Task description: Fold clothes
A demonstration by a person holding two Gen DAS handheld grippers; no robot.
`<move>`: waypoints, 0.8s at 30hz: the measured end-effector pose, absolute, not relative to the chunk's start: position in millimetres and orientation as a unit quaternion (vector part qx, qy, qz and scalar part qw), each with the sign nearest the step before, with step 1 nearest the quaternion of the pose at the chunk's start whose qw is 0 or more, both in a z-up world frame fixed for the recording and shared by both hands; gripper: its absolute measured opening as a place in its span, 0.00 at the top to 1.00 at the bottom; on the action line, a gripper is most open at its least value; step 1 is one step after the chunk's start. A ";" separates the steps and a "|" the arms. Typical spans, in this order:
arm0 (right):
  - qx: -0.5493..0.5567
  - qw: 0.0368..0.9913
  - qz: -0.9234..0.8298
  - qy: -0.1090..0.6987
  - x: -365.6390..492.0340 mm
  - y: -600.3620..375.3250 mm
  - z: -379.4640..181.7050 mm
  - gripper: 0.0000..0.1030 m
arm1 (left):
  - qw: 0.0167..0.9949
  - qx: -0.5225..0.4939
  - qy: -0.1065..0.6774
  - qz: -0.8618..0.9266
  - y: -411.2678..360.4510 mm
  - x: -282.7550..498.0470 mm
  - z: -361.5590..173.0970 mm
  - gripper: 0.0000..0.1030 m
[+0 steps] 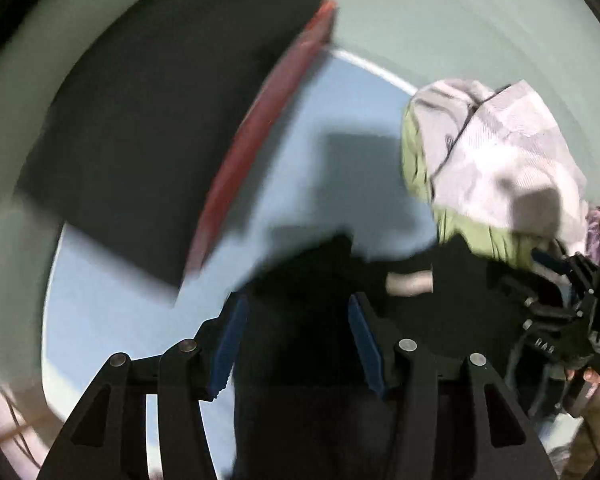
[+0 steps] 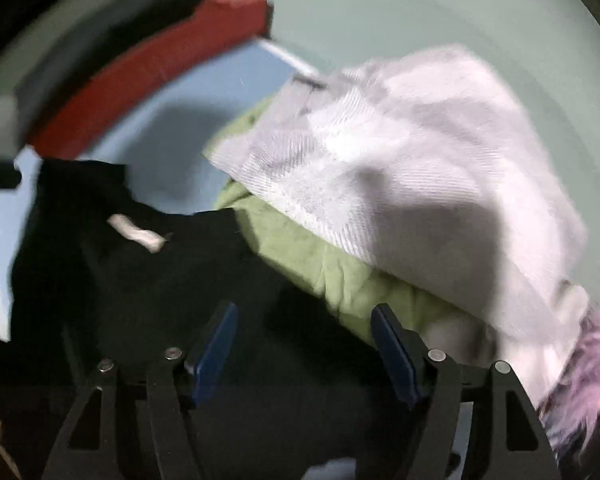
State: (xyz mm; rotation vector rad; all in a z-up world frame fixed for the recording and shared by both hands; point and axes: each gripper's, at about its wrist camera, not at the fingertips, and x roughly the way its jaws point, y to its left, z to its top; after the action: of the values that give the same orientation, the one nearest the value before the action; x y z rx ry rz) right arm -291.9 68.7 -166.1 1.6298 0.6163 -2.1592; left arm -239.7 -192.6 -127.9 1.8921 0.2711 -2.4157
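With both our left gripper (image 1: 296, 344) and right gripper (image 2: 304, 350) spread wide and holding nothing above the black garment (image 2: 148, 256) lying near us on the blue table (image 1: 332, 112), we risk snagging the green garment (image 2: 320, 264) just right of it.

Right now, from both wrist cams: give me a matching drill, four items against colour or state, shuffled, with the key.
Column 1
1. garment under the left tongs
2. top garment of the pile
3. garment beneath that top one
4. right tongs

Column 2
A. green
B. open, nothing pinched
C. black, with a pale label
D. pale grey-white

Pairs: 1-C, 2-D, 3-A, 4-B

The black garment lies on the light blue tabletop. Both views are motion-blurred, so finer detail cannot be told.
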 end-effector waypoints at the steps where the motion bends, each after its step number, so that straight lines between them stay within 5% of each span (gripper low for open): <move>1: 0.590 0.181 -0.759 0.208 -298.8 69.9 -176.7 0.29 | 0.029 0.608 0.072 -0.790 -187.0 -249.9 -133.6 0.47; 6: 0.590 0.174 -0.769 0.176 -296.8 79.9 -210.7 0.26 | 0.032 0.666 0.048 -0.743 -176.3 -269.2 -209.2 0.43; 8: 0.570 0.177 -0.783 0.173 -284.7 84.0 -208.3 0.39 | 0.044 0.635 0.071 -0.768 -183.4 -256.9 -216.3 0.42; 9: 0.562 0.176 -0.789 0.174 -278.2 85.4 -206.1 0.56 | 0.041 0.626 0.082 -0.775 -185.7 -251.3 -215.0 0.48; 10: 0.556 0.175 -0.794 0.176 -271.7 86.7 -204.0 0.83 | 0.038 0.618 0.093 -0.779 -188.2 -246.0 -213.4 0.56; 11: 0.559 0.179 -0.791 0.175 -265.6 87.2 -201.6 0.89 | 0.032 0.617 0.108 -0.779 -191.0 -241.3 -210.7 0.72; 18: 0.463 0.165 -0.853 0.175 -246.3 102.3 -129.8 0.91 | -0.006 0.548 0.175 -0.818 -209.9 -245.1 -141.6 0.84; 24: 0.449 0.095 -0.877 0.139 -293.1 130.1 -108.1 0.91 | 0.114 0.459 0.130 -0.871 -215.8 -287.2 -91.0 0.84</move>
State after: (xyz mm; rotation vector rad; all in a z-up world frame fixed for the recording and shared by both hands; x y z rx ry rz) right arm -293.1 130.1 -108.1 1.3319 0.4130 -2.6013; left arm -287.2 -215.8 -91.0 1.3460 0.3799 -2.5554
